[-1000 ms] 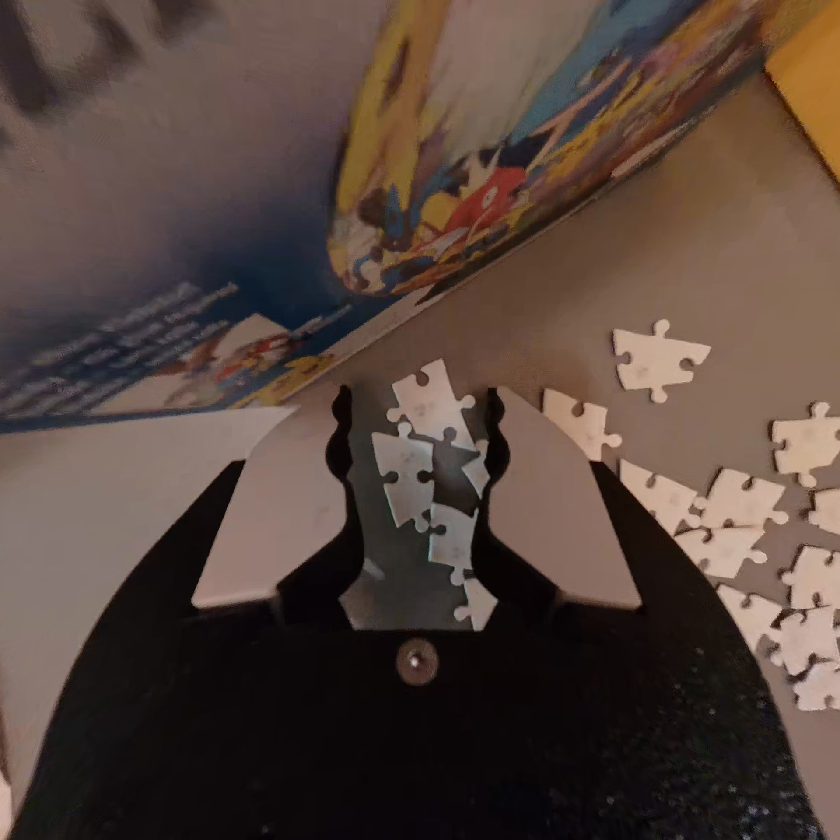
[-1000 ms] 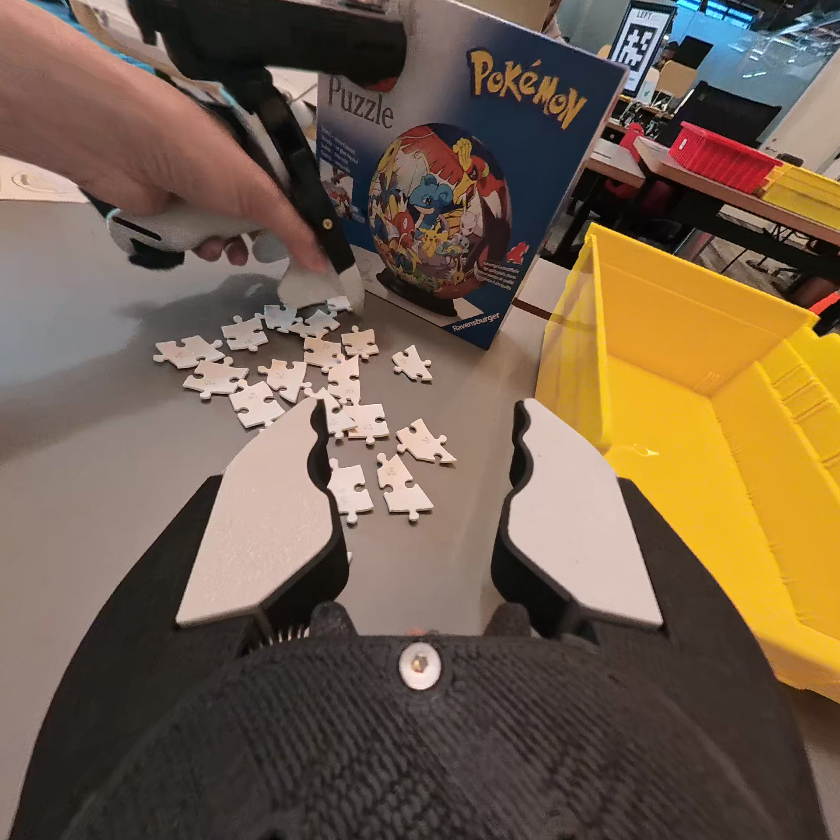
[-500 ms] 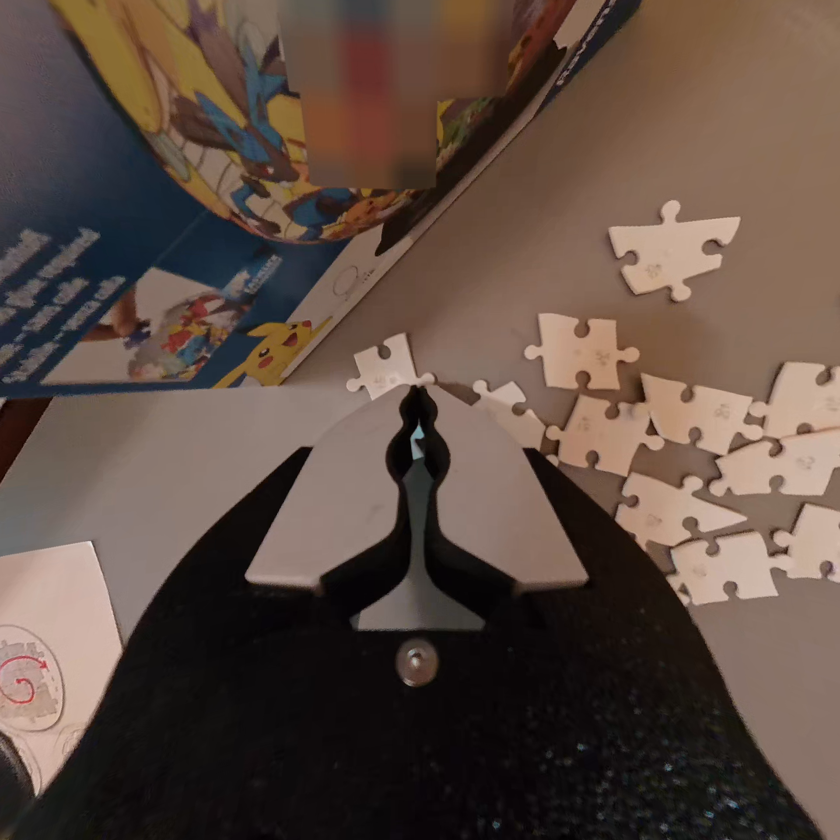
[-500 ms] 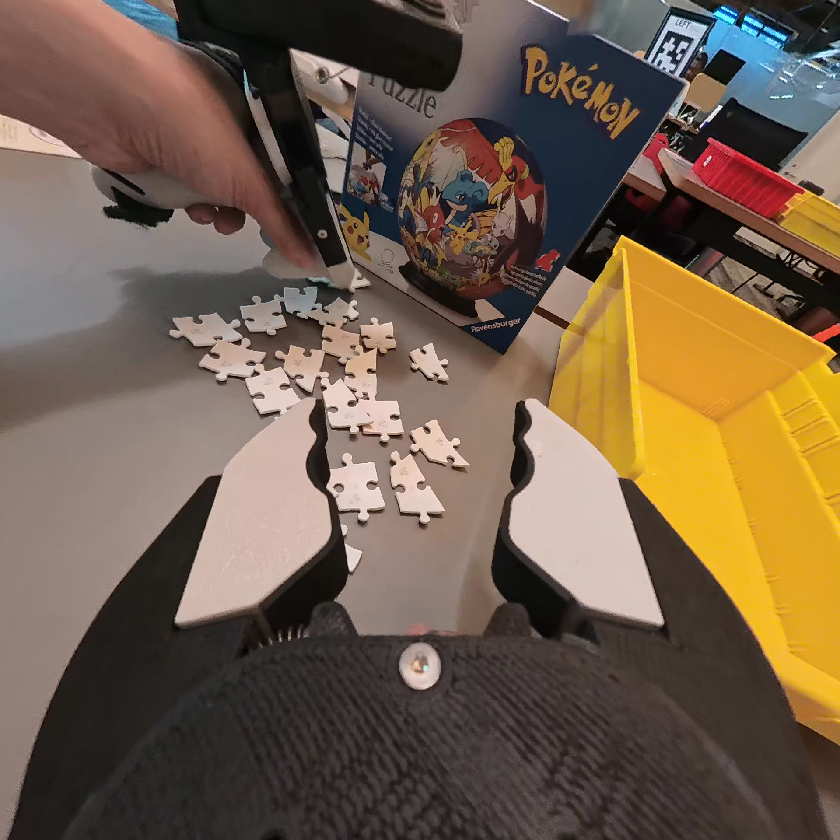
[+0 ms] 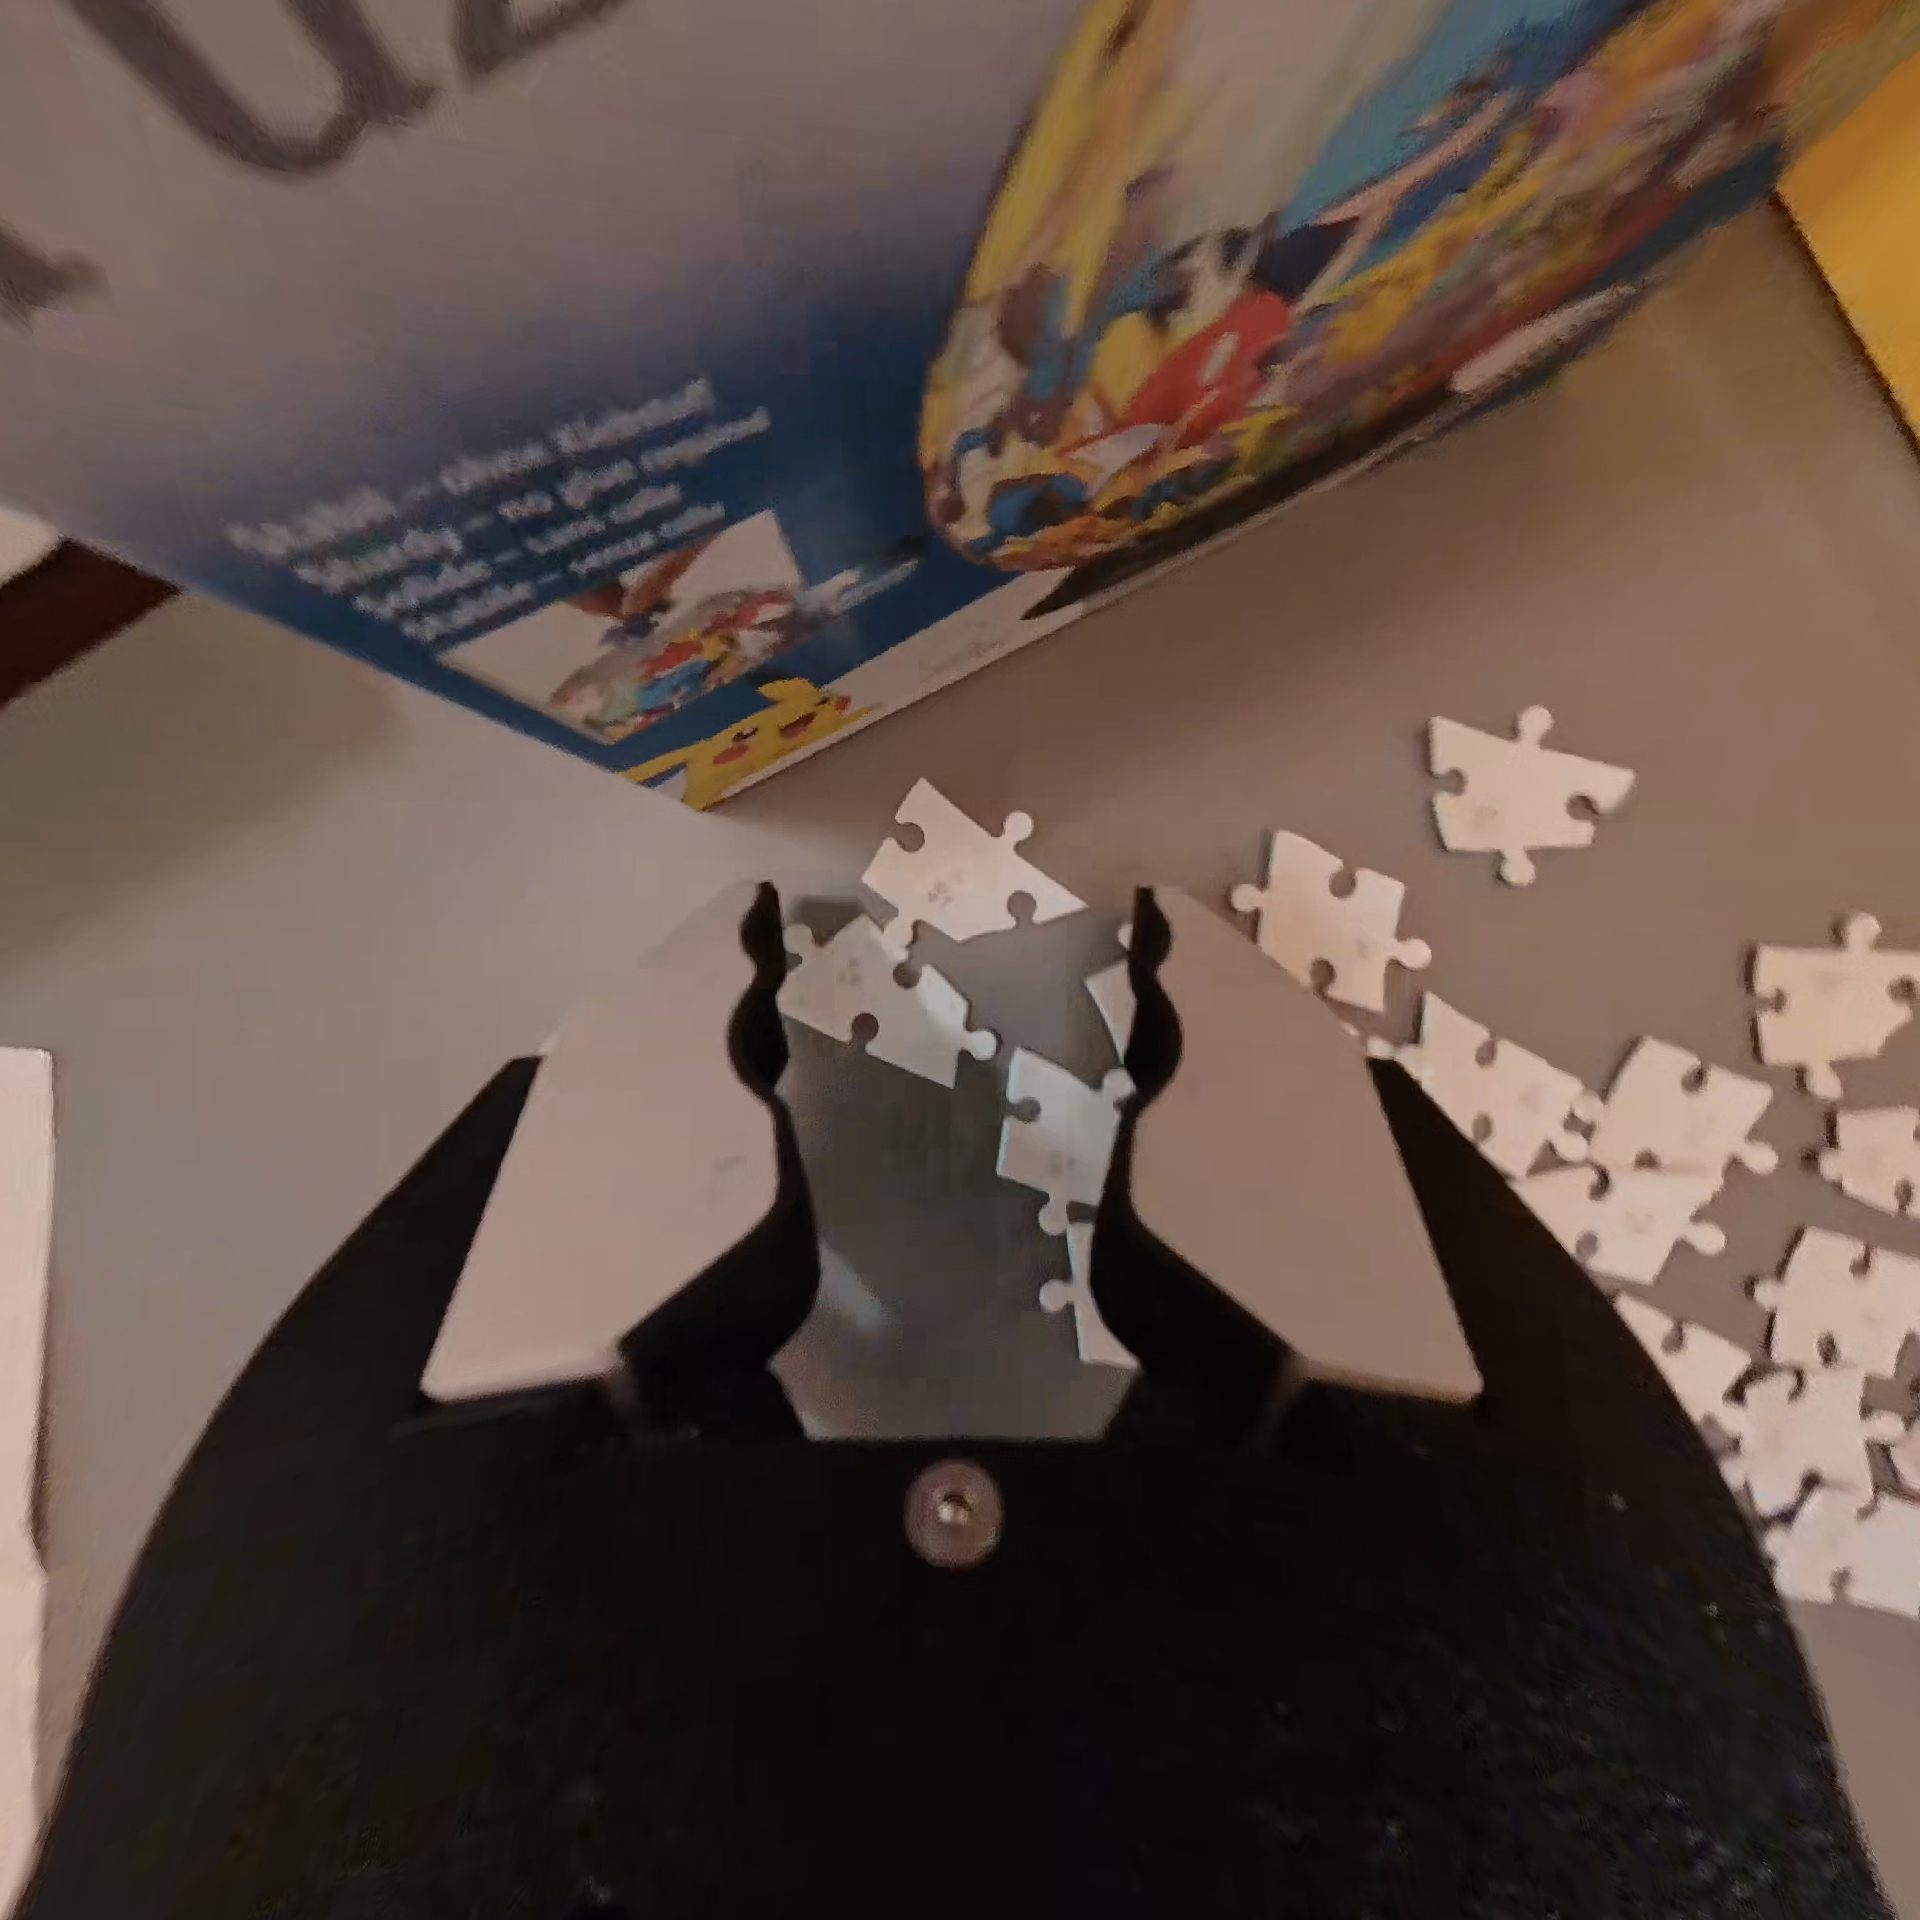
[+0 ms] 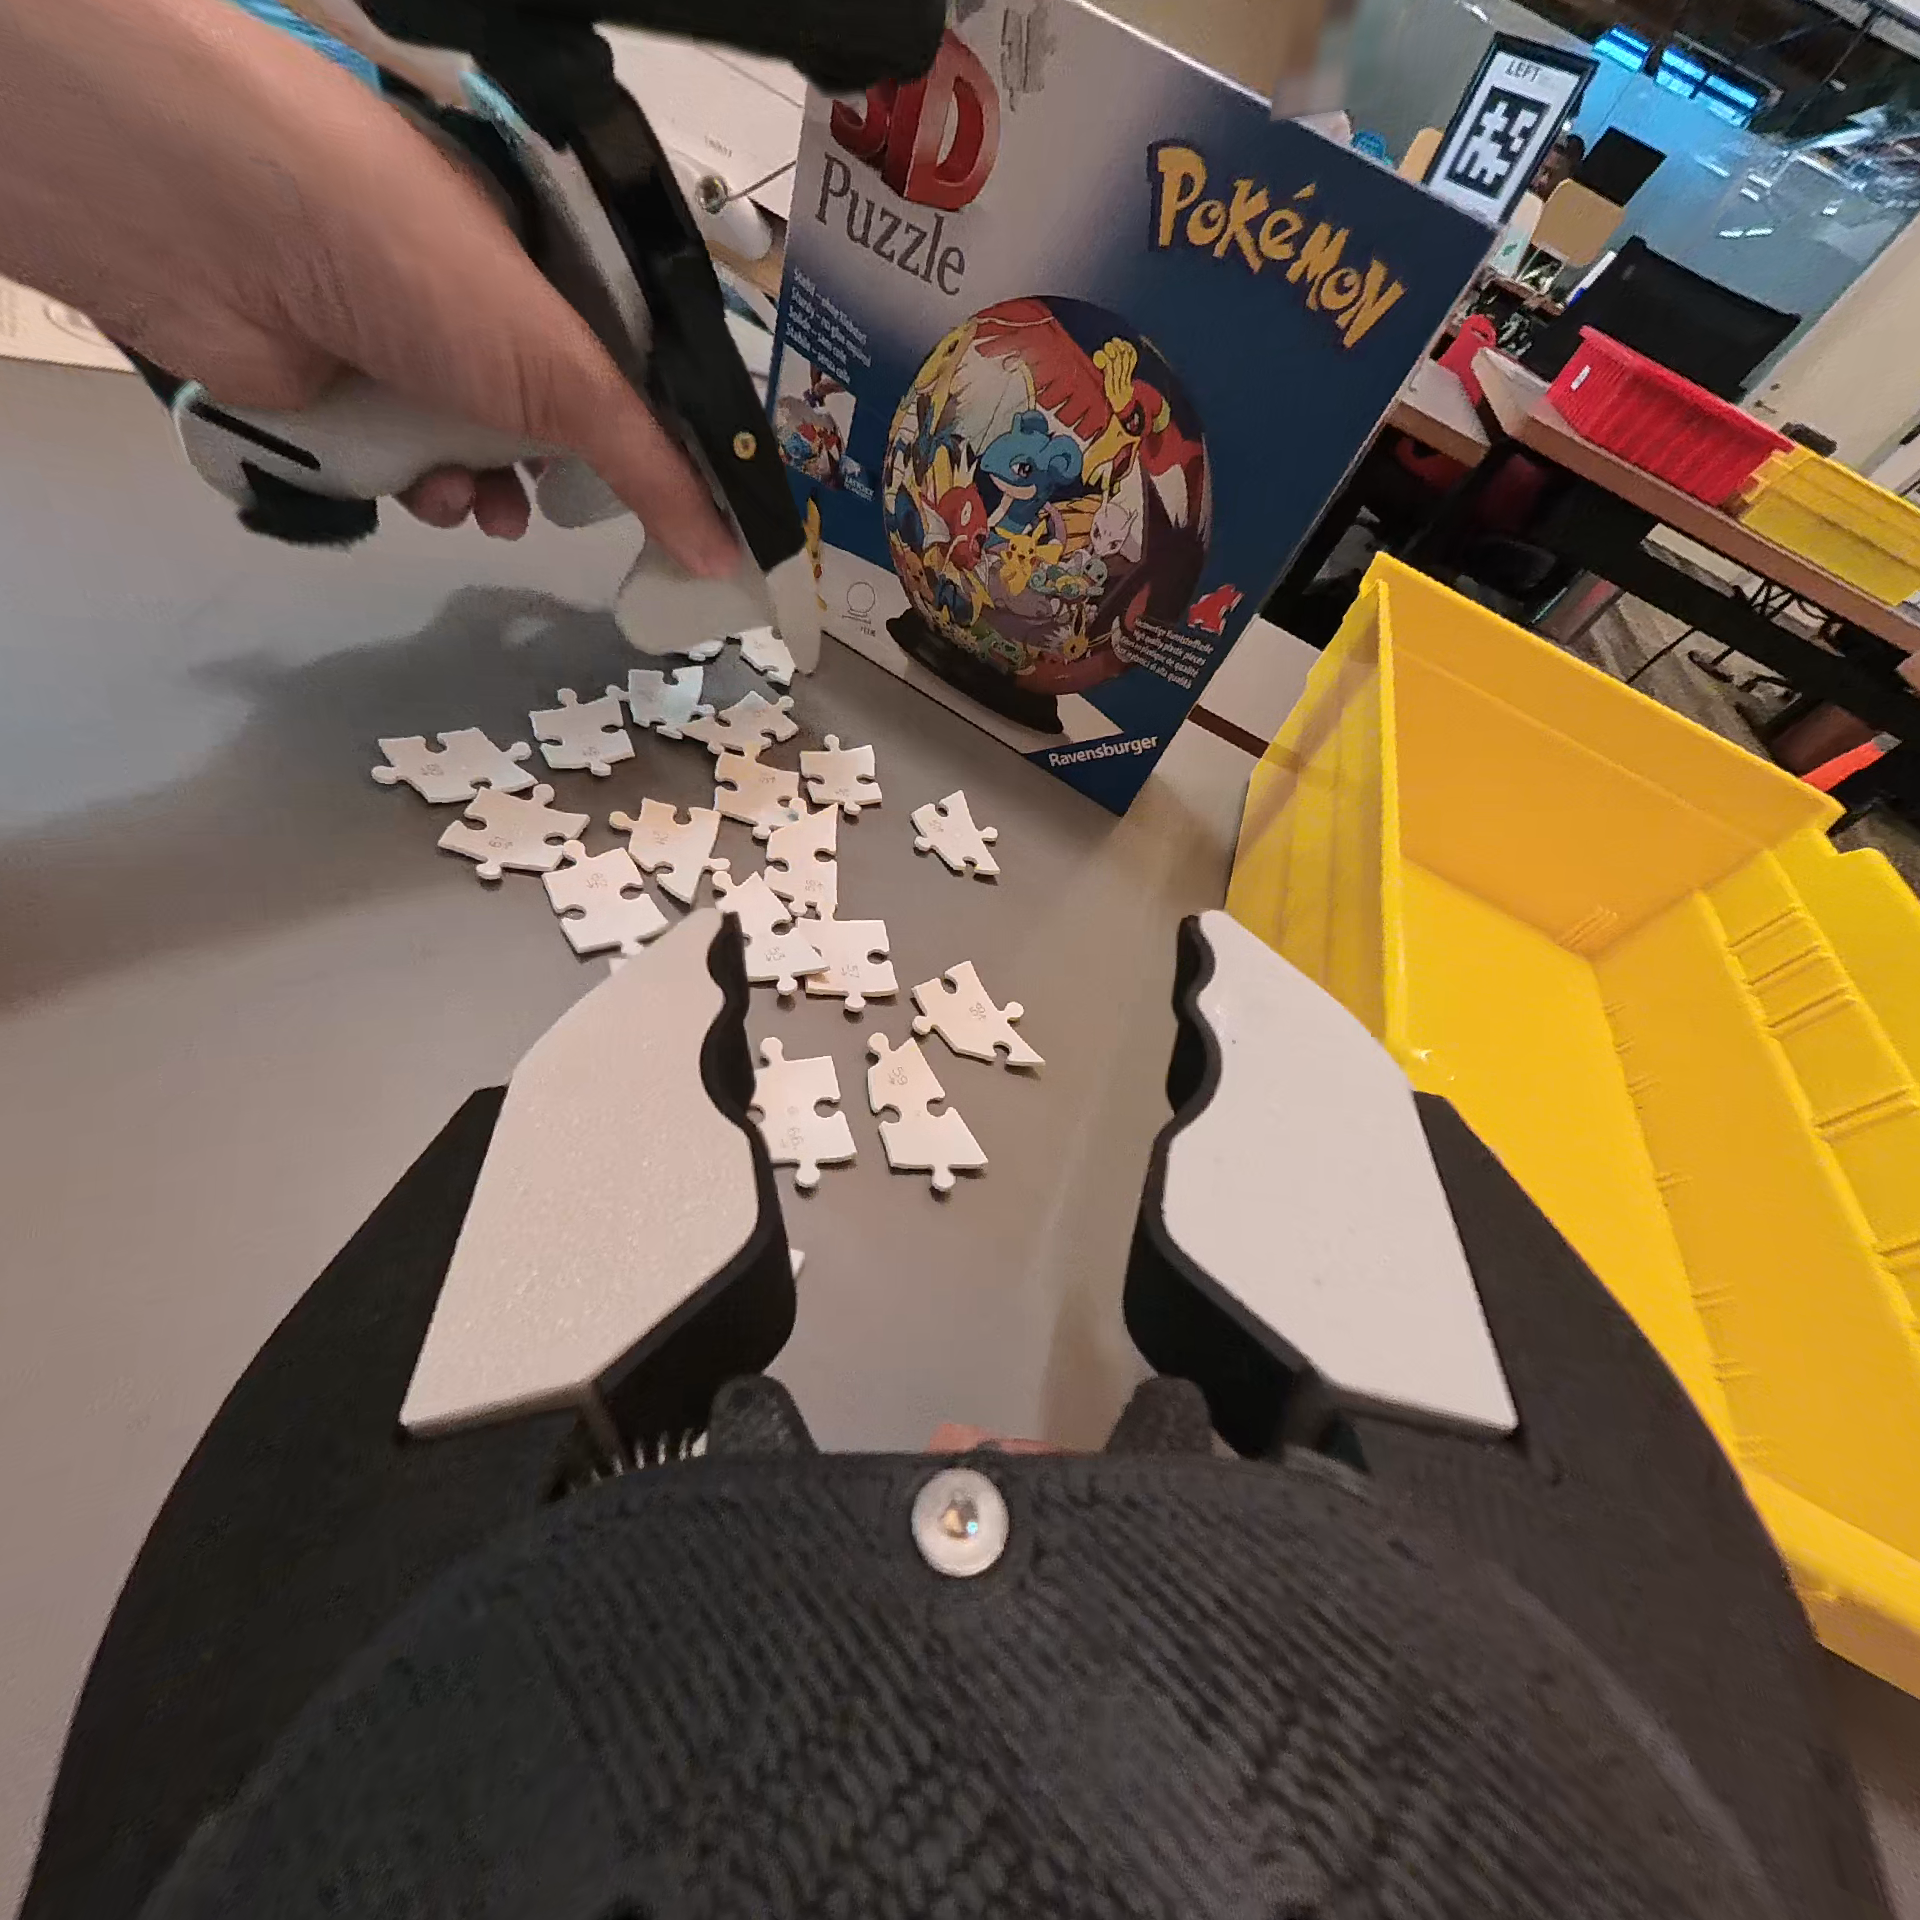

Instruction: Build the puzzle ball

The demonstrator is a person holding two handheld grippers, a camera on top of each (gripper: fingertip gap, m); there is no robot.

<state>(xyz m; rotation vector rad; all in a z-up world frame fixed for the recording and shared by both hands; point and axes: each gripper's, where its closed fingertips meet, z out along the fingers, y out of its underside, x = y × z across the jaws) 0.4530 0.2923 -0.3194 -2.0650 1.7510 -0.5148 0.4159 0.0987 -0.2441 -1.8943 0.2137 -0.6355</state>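
Several white puzzle pieces lie face down in a loose spread on the grey table. My left gripper is open, low over the far end of the spread by the puzzle box. One piece lies between its fingers, with another piece just past the tips and a third by the right finger. It holds nothing. In the right wrist view a hand holds that left gripper there. My right gripper is open and empty, above the near end of the spread.
The blue puzzle box stands upright behind the pieces. A yellow bin sits to the right of them, and its corner shows in the left wrist view. A white sheet lies at the left. Other tables and bins stand far behind.
My left gripper was open a second ago, shut half a second ago, and is open again over the pieces near the box. The right gripper stayed open and shifted slightly.
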